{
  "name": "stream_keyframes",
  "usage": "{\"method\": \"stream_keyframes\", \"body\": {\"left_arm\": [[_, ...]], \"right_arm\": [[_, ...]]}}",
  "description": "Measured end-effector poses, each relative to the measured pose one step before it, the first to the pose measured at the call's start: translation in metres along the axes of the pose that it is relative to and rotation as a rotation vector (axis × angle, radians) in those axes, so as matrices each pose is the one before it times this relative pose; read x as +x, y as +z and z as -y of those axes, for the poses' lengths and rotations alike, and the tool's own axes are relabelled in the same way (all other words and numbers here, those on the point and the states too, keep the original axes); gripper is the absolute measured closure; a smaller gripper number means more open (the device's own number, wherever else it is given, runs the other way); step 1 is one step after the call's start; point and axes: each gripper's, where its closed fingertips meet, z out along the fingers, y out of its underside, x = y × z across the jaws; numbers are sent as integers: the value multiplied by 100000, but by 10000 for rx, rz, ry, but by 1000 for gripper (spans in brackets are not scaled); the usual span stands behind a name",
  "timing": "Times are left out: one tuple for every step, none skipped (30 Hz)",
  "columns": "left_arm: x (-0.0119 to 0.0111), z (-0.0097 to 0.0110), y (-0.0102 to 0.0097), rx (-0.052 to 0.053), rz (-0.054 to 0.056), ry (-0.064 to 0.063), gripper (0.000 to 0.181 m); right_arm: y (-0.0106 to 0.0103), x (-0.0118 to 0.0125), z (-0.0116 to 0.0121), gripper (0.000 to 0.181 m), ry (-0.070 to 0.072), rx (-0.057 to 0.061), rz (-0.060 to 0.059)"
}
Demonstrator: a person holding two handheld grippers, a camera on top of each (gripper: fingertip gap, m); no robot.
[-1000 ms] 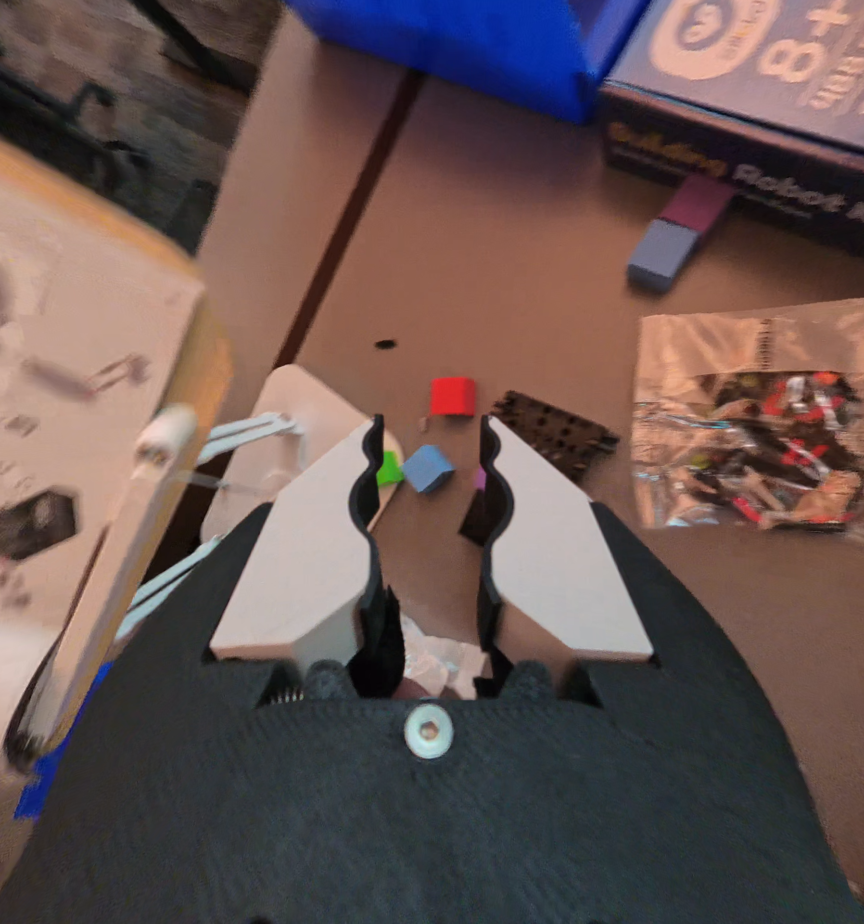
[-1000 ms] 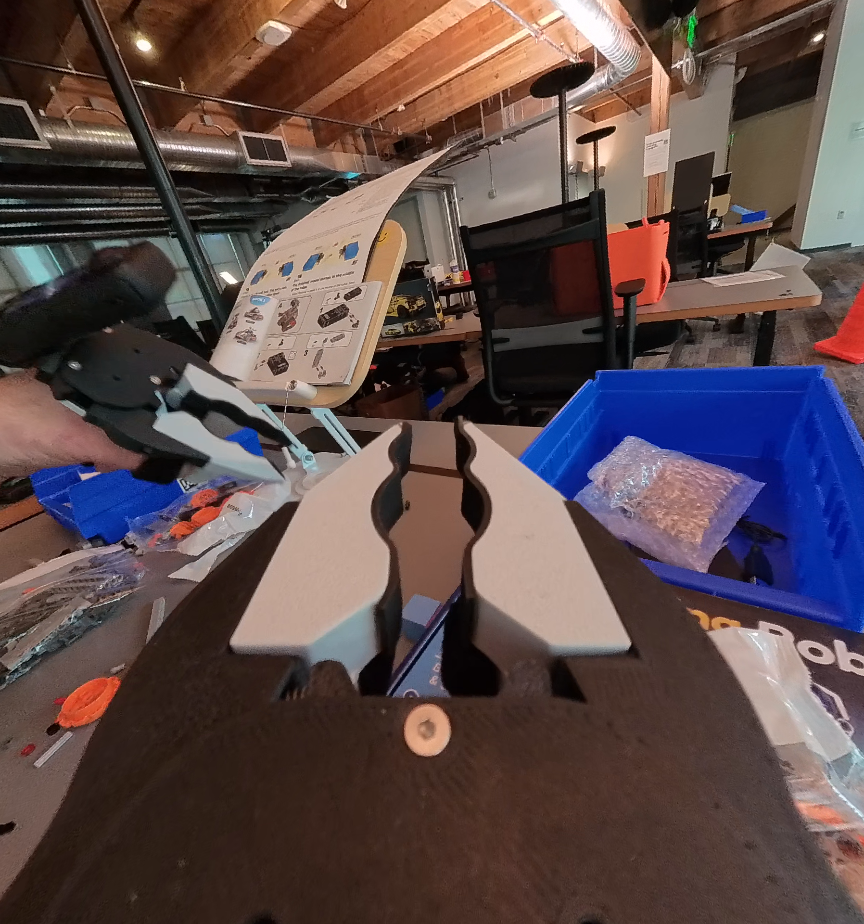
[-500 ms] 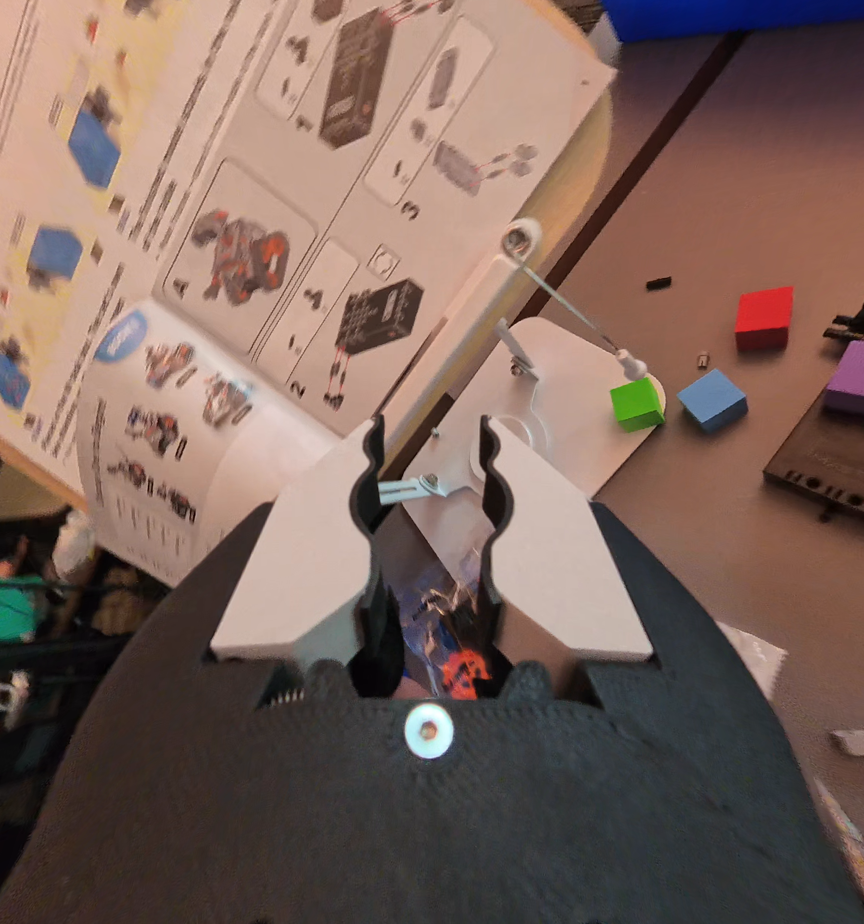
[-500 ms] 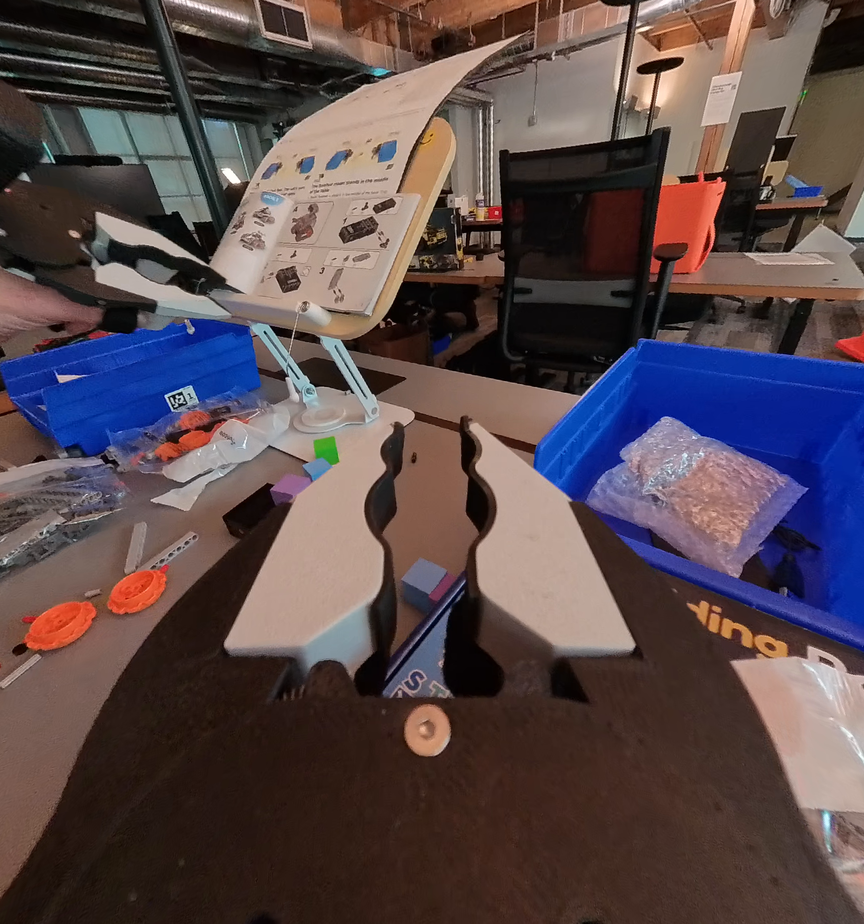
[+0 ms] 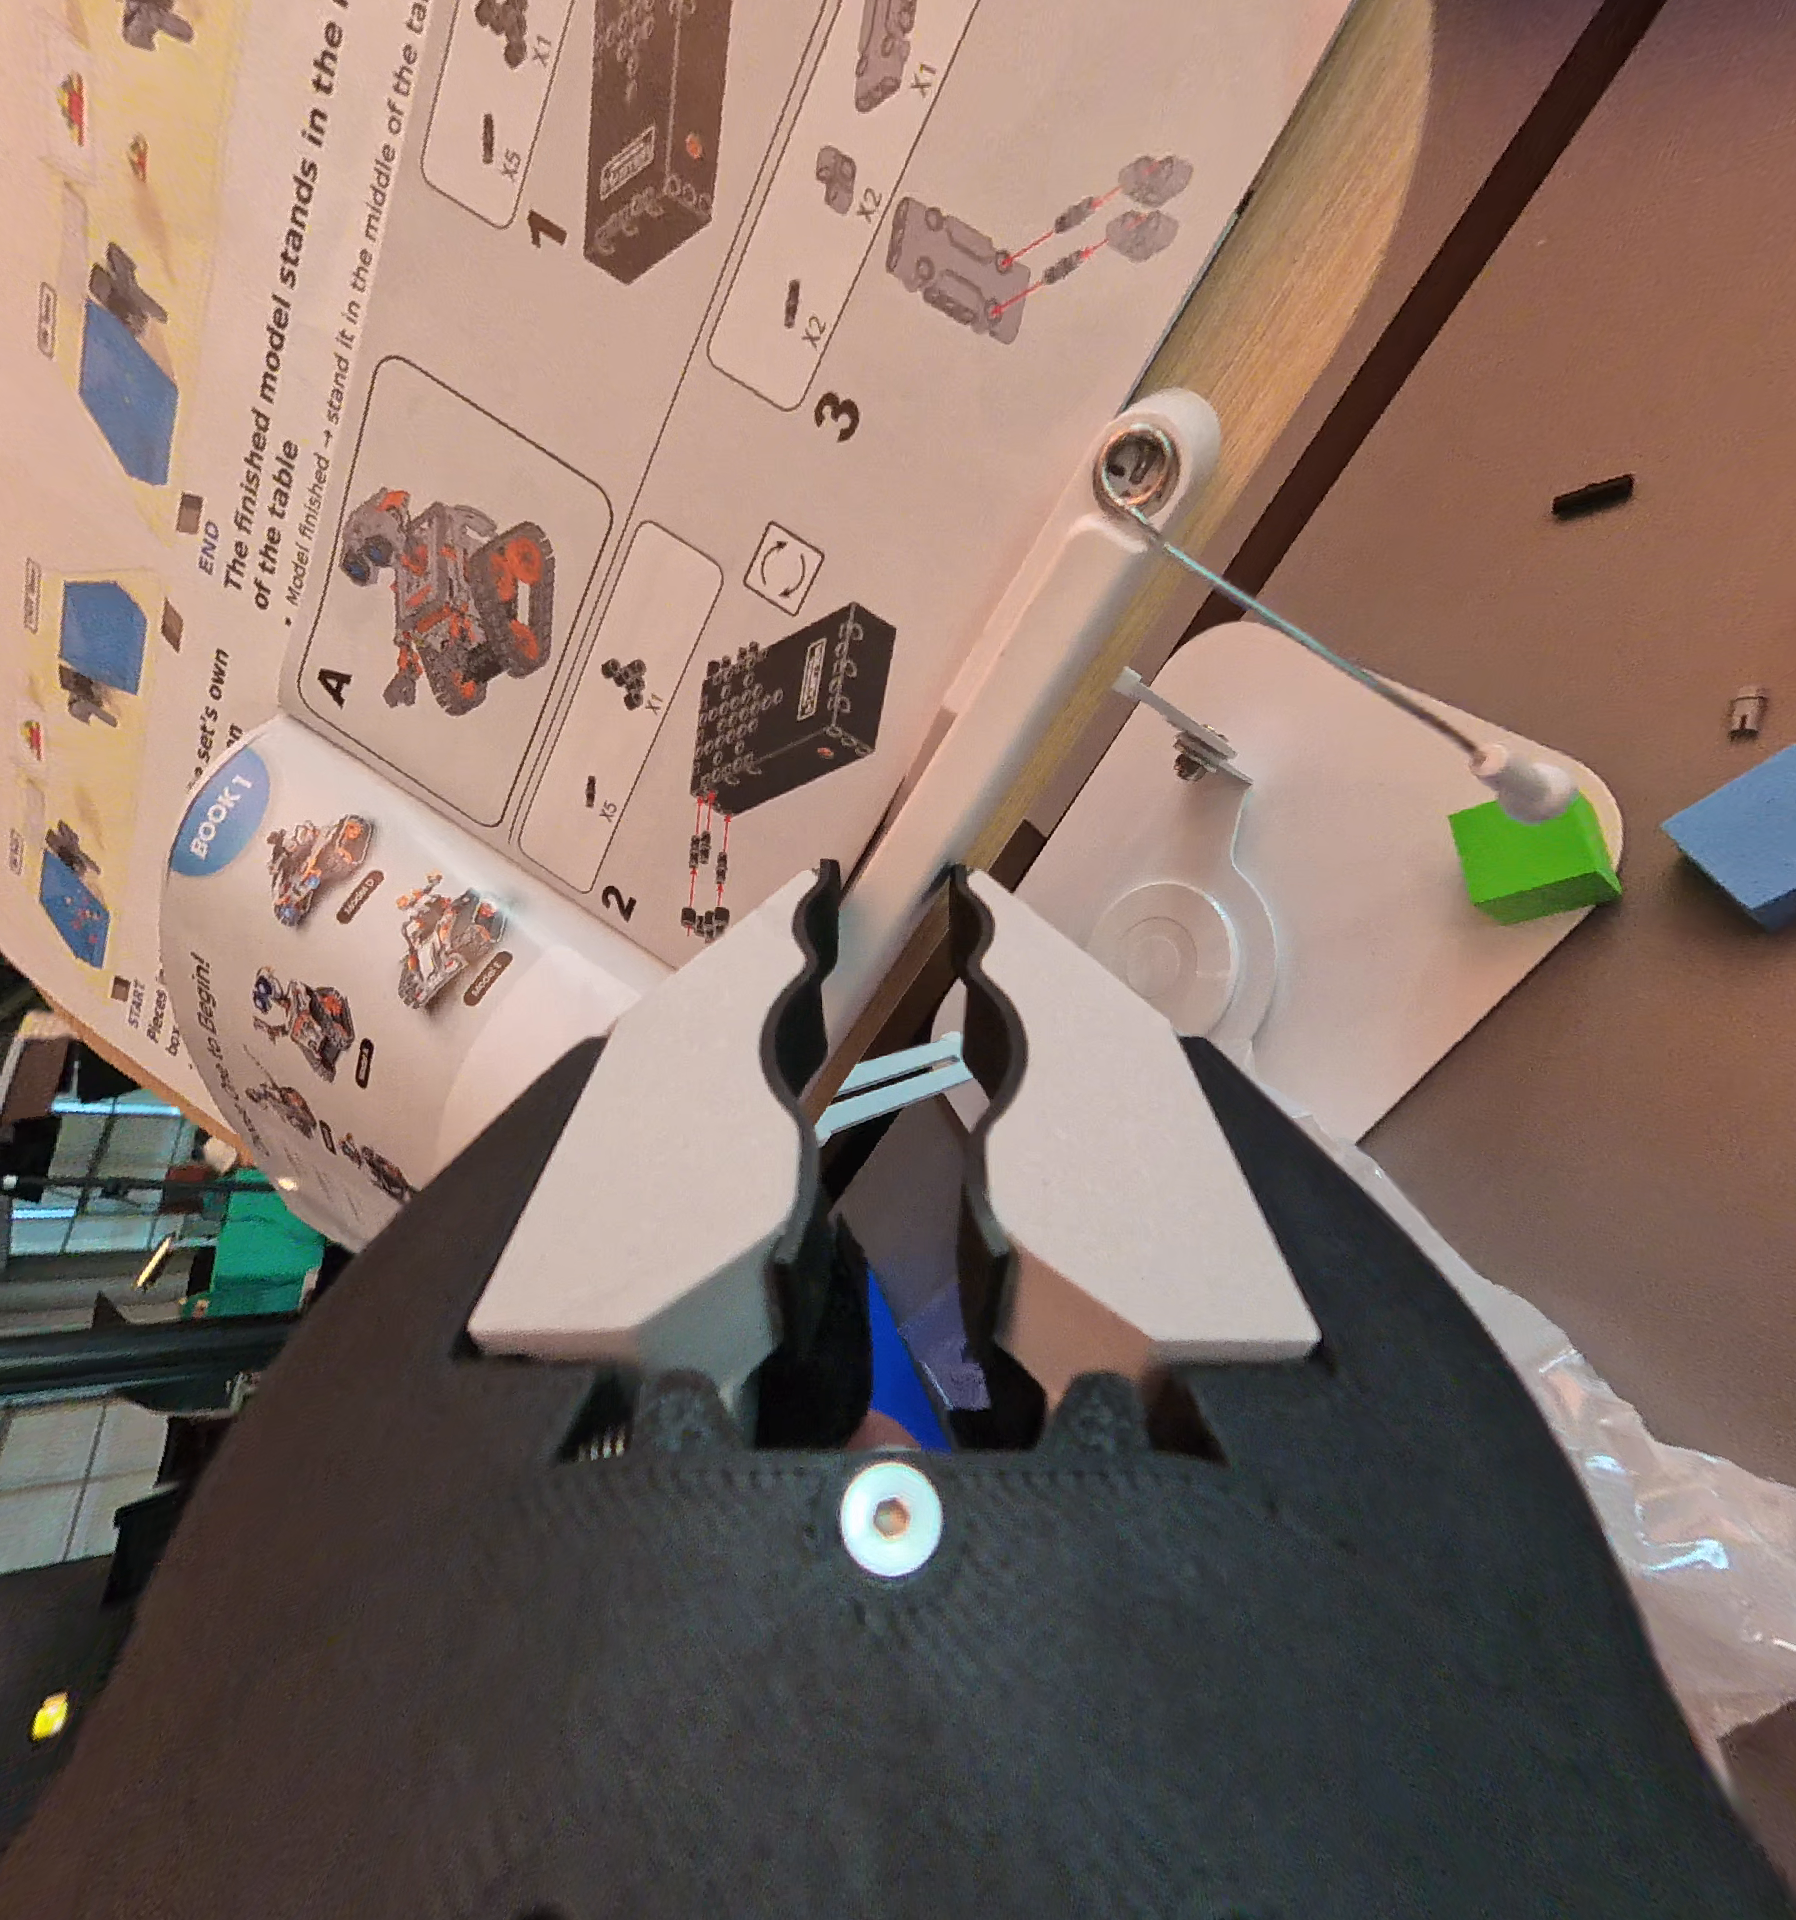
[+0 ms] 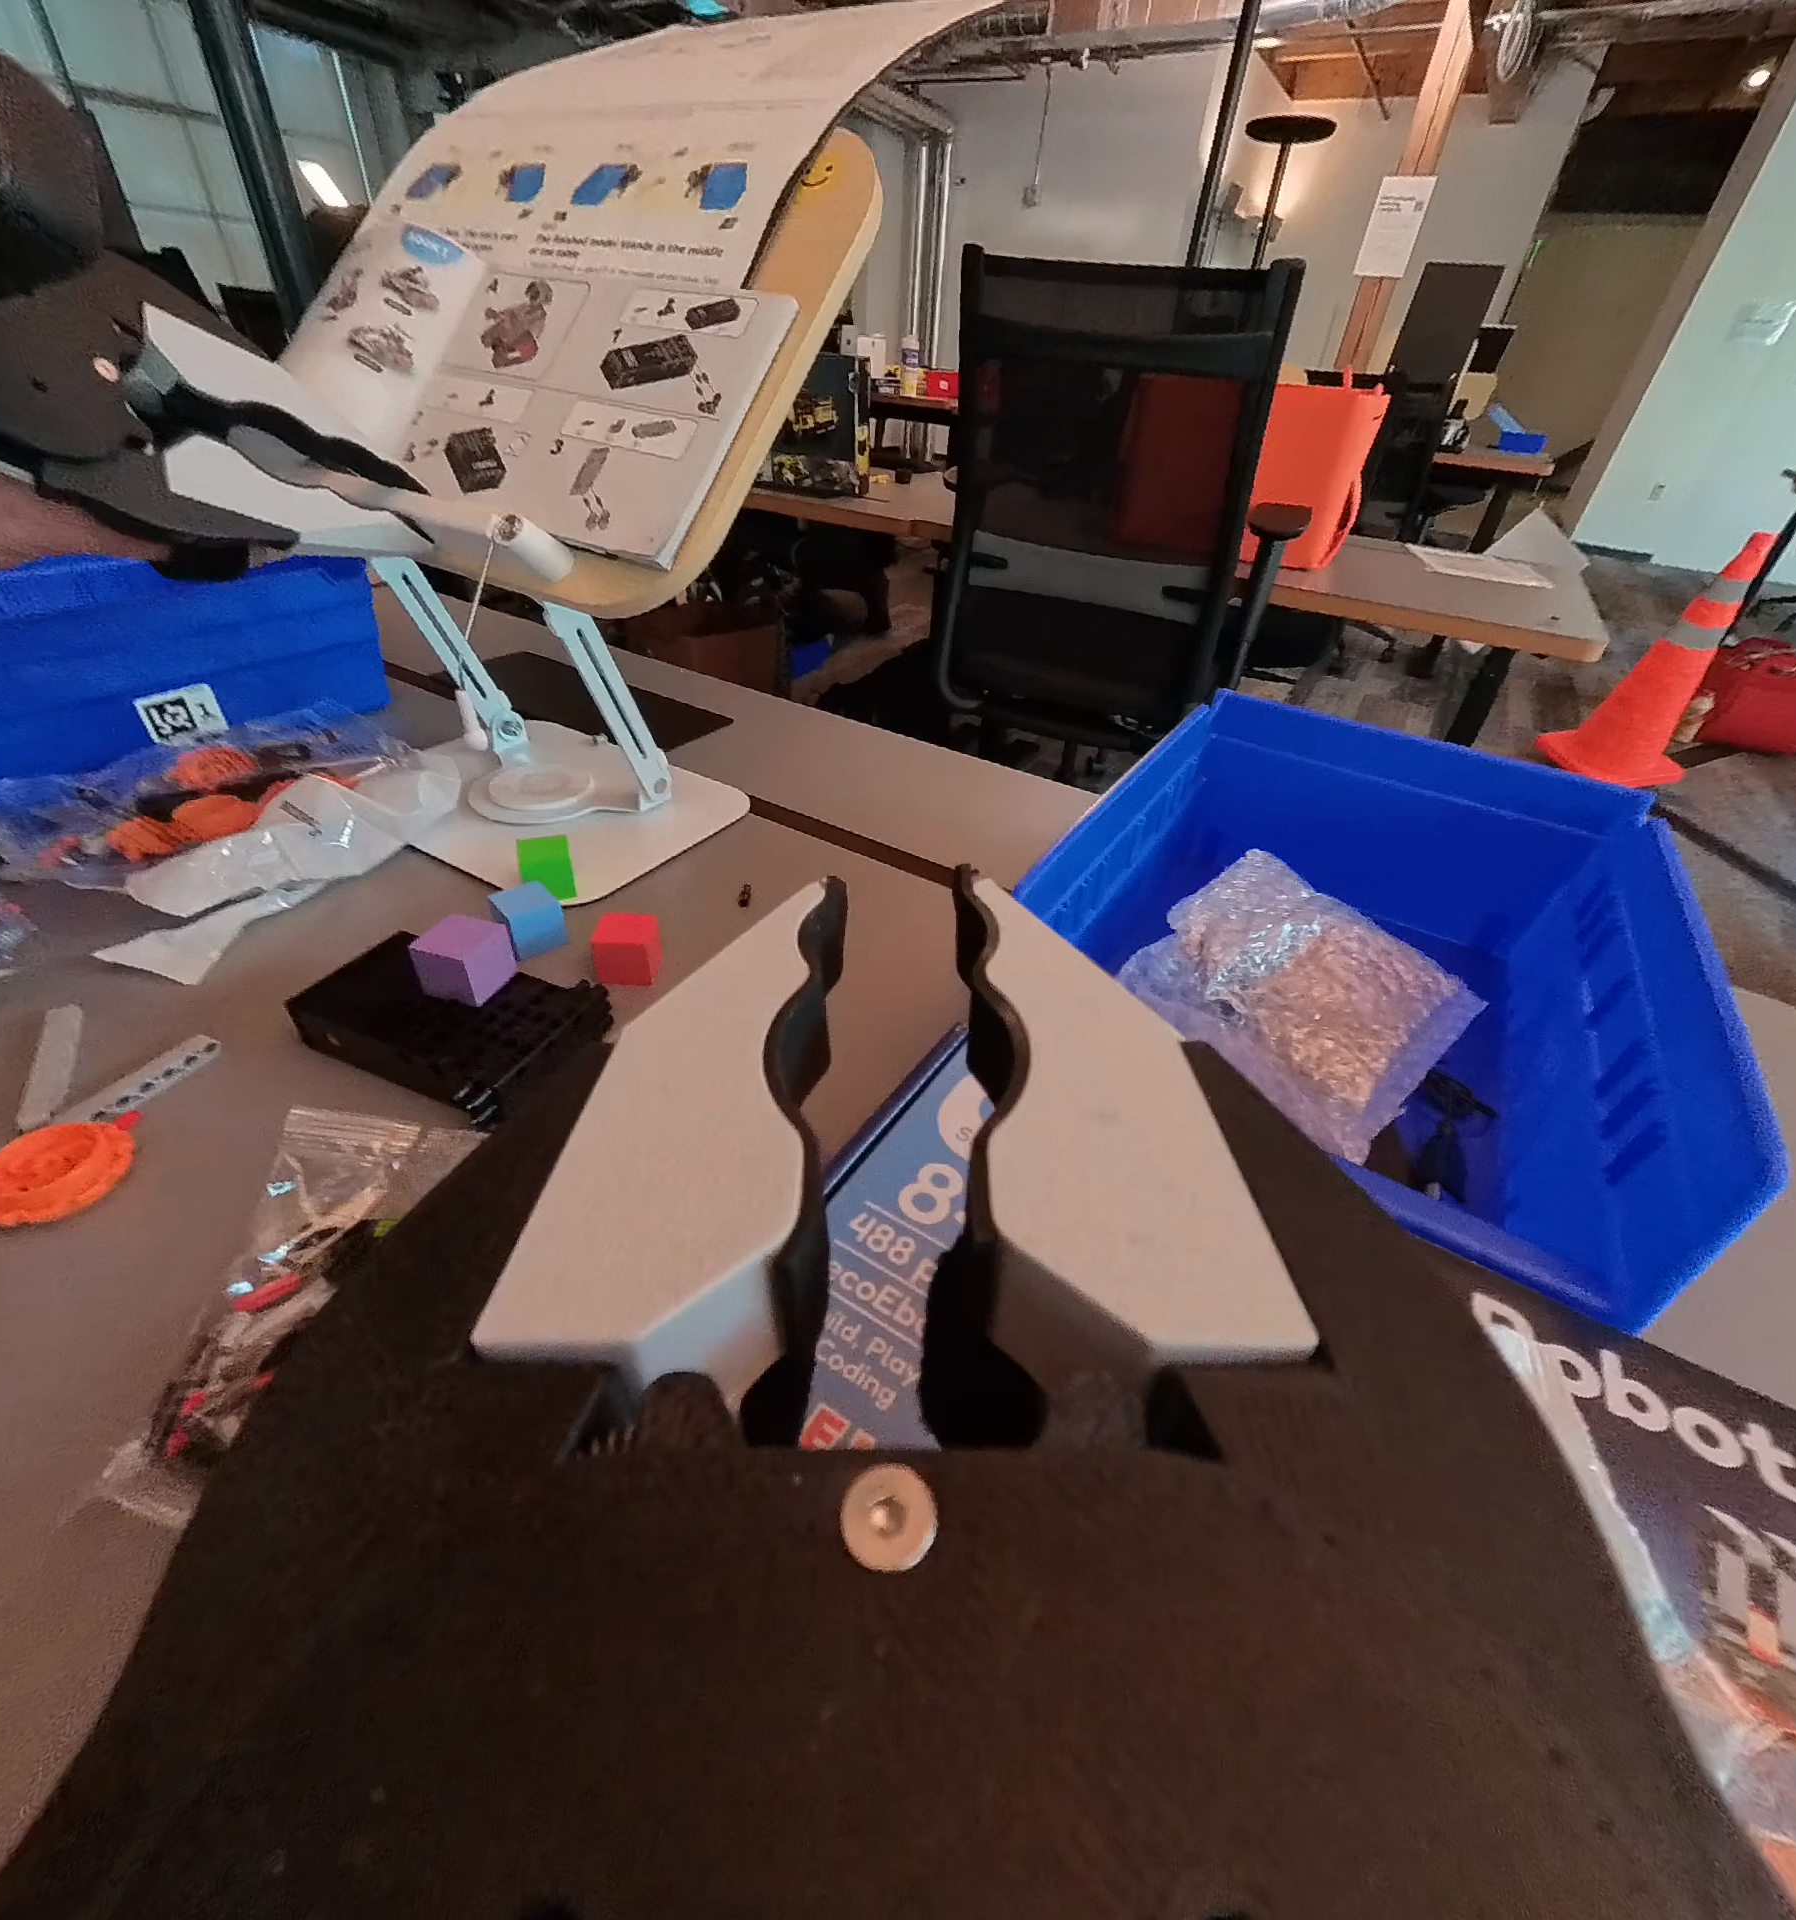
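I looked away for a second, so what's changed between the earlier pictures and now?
The left gripper swung from above the small cubes on the table up to the book stand's white ledge, its open fingers now straddling the ledge end below the instruction booklet. The right gripper tilted downward, open and empty. The green cube and blue bin stayed put.

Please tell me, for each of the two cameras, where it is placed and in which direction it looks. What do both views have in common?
Left wrist view: sits on the left hand-held gripper, facing the instruction booklet on the book stand; its own open fingers show.
Right wrist view: sits on the right hand-held gripper, above the printed box, facing across the table toward the blue bin; its open fingers show.
Both views share the booklet, the stand and the green cube.
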Motion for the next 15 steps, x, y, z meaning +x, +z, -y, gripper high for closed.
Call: {"method": "stream_keyframes", "body": {"left_arm": [[20,34,3,-113,105,-6,162],[-11,8,23,-120,91,100,163],[15,9,-13,-100,-14,-24,163],[23,33,-6,-68,-82,-159,163],[17,35,2,-51,-54,-151,163],[24,22,-5,-68,-7,-101,163],[60,84,-17,-53,-15,-99,164],[101,138,-13,-39,-38,-113,164],[87,153,-18,-75,-12,-25,165],[136,207,-29,-41,1,29,165],[252,325,-103,52,-41,-82,165],[406,498,-161,150,-132,-208,166],[480,599,-158,202,-182,-222,166],[410,581,-120,139,-120,-75,167],[397,464,-66,20,-68,50,167]], "right_arm": [[-14,77,-38,162,-156,-14,-84],[-17,111,-52,162,-89,-20,-81],[-36,60,-3,162,-32,-24,-36],[-81,8,127,162,-49,35,-16],[-117,11,192,162,-93,80,-37],[-70,43,122,162,-79,58,-41],[-13,14,7,162,7,15,1],[20,-63,-25,162,90,3,62],[-1,-78,18,162,102,20,71],[-48,-86,140,162,32,44,34],[-108,-40,226,162,-83,64,-26],[-117,-15,231,162,-159,67,-63],[-70,-7,123,163,-132,46,-58],[16,-34,-15,163,-46,4,-6],[94,-71,-164,163,-3,-49,36]]}}
